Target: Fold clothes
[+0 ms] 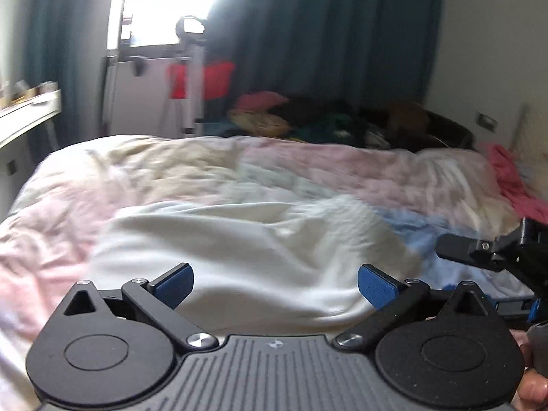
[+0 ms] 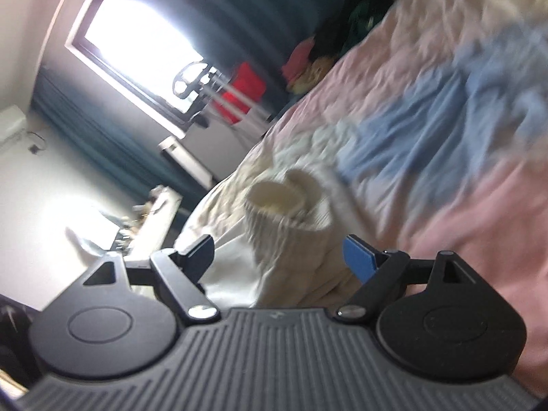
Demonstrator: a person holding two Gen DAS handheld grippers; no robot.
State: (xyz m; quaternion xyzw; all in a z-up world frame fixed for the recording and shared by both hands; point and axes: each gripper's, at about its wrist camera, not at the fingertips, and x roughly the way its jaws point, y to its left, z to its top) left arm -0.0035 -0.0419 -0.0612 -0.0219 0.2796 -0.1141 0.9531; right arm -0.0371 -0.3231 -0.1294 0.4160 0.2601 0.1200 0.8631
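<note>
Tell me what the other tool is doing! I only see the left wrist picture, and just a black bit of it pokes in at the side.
Observer: The right tool is open and pinching nothing. A ribbed cream cuff sits just ahead, between its spread fingers.
Operator: Is the cuff squashed flat?
Observer: No, its end gapes open like a round tube.
Operator: Is that tool held straight like mine?
Observer: No, it is rolled sideways, so the bed runs slanted across its view.
</note>
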